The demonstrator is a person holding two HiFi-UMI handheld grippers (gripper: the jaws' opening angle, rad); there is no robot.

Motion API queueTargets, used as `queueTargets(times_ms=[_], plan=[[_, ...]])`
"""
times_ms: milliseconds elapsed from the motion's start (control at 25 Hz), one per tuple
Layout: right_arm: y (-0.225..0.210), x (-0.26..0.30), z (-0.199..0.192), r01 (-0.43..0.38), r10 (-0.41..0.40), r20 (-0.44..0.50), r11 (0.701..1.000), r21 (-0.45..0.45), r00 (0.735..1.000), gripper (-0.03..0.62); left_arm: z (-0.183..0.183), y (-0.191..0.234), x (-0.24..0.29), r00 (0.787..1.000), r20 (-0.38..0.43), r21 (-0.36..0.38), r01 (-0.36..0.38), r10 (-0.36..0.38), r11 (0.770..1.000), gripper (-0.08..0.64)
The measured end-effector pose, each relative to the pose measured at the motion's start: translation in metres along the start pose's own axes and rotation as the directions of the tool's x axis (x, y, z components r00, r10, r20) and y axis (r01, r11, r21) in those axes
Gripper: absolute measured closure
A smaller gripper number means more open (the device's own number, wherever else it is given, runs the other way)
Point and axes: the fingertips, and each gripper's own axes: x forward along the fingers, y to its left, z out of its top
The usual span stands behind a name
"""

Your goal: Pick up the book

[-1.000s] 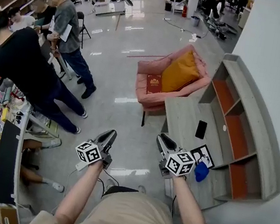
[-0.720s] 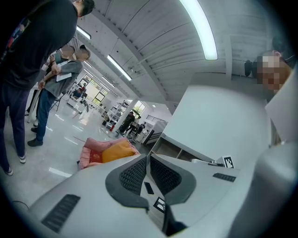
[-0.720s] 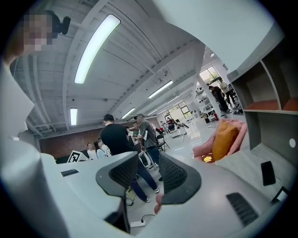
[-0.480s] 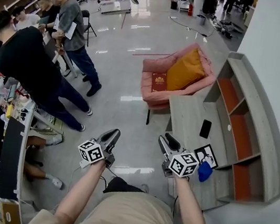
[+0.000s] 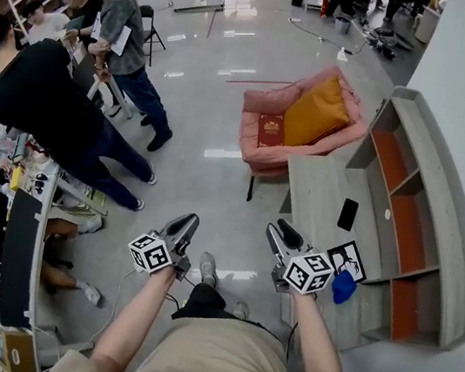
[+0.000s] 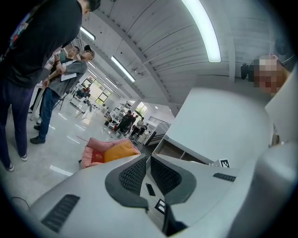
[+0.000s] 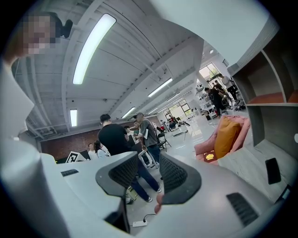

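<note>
The left gripper [image 5: 185,220] holds its jaws closed together, with nothing in them. The red book [image 5: 270,130] lies on the pink armchair [image 5: 259,160], beside an orange cushion [image 5: 319,116], well apart from both grippers. The right gripper [image 5: 282,230] has just been opening its jaws; they stand partly apart, empty

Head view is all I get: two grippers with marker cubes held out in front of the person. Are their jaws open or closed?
Observer: The left gripper, seen in its own view, has its jaws pressed together with nothing between them.
Operator: And the other one?
Observer: The right gripper has its jaws apart. They have just been opening, and nothing is between them.
Operator: Is it aimed at the book?
Observer: Not quite. In the right gripper view the book, lying on the pink armchair, sits to the right of the gap.
</note>
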Motion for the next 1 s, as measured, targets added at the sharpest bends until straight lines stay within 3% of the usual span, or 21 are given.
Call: queueTargets(times_ms=[360, 1000], plan=[[-0.024, 0.054, 0.018, 0.027, -0.027, -0.003, 1.000, -0.001, 1.000, 0.462, 0.030, 0.046, 0.043, 1.000, -0.021, -0.024, 0.021, -0.022, 0.999, 0.529], [-0.082, 0.163, 0.067, 0.118, -0.119, 0.027, 0.993, 0.013, 0.993, 0.462, 0.098, 0.141, 0.151, 0.988, -0.062, -0.067, 0.139, -0.143, 0.988, 0.503]])
